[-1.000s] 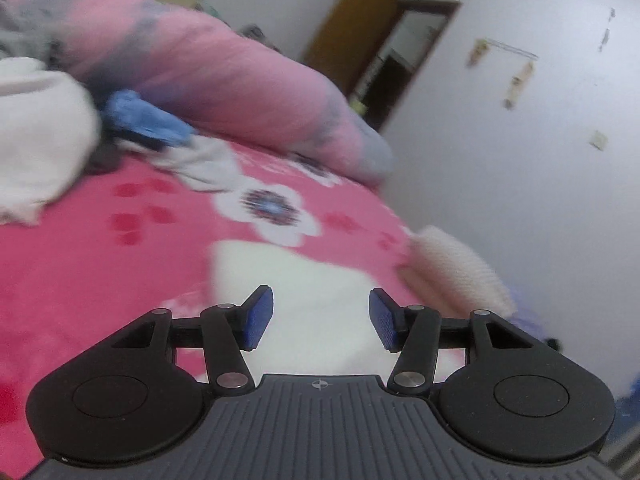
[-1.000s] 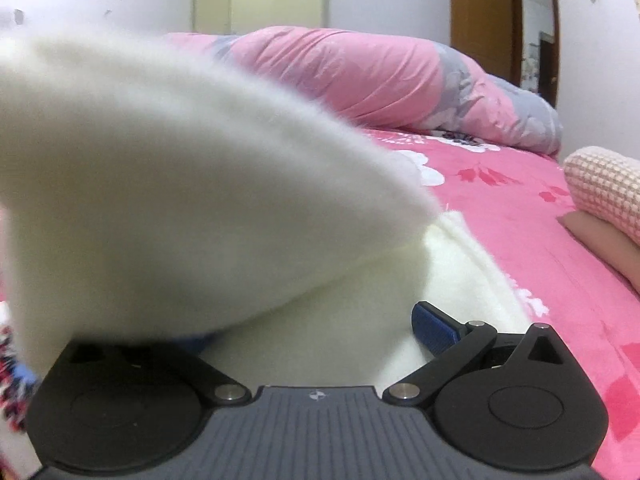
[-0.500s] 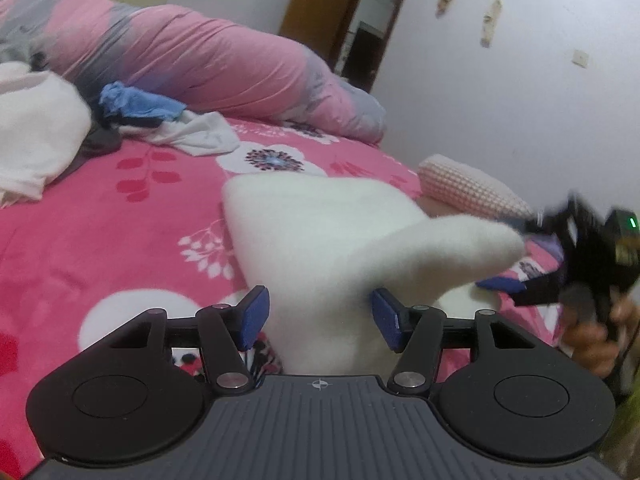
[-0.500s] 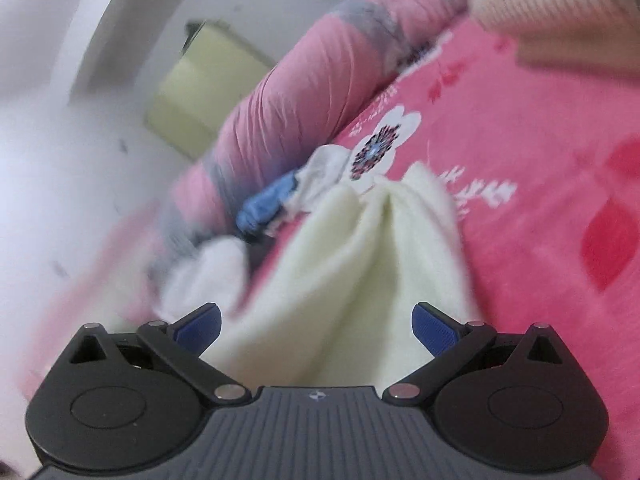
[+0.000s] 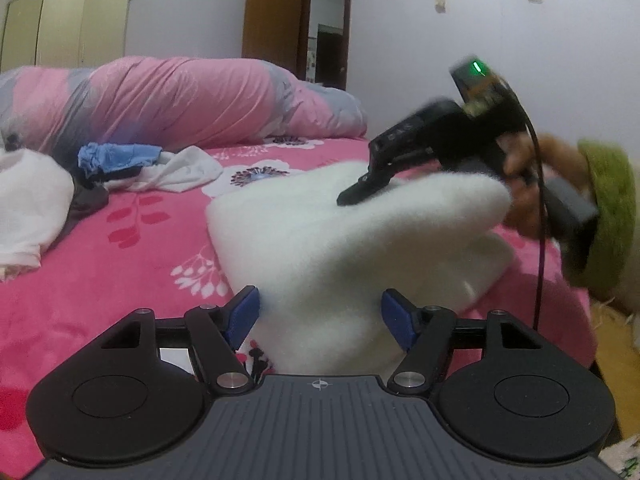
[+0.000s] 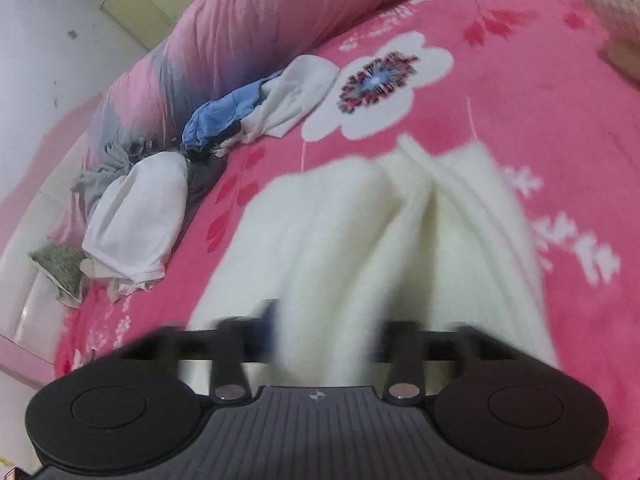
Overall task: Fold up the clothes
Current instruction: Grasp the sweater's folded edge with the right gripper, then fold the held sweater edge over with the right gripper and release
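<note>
**Two grippers on one cream garment, laundry heap off to the left**

Two grippers meet on a fluffy cream garment (image 5: 320, 232) spread over the pink floral bedsheet (image 5: 132, 248), near the bed's front edge. Far left in the left wrist view lies a heap of unfolded laundry: a white garment (image 5: 28, 208), a dark piece under it, a crumpled blue cloth (image 5: 116, 156) and a white shirt (image 5: 180, 172), all against the rolled pink-and-grey quilt (image 5: 180, 100) along the back of the bed.

Moving rightwards, the left gripper (image 5: 320, 316) sits low over the cream garment's near end. Its jaws are opening; the fabric bulges up between the blue pads (image 5: 244, 314), and the pads stand at its sides without pinching it.

Further right, the right gripper (image 5: 360, 192), held in a hand (image 5: 524, 184) with a green sleeve (image 5: 612, 208), has a raised fold of the cream garment lifted off the bed. In the right wrist view the right gripper (image 6: 324, 336) is blurred; its jaws are closing, with a thick bunch of the cream garment (image 6: 380, 240) running between them. Whether the pads already press on it I cannot tell.

Behind, a wooden door (image 5: 276, 20) stands open in the white wall.
</note>
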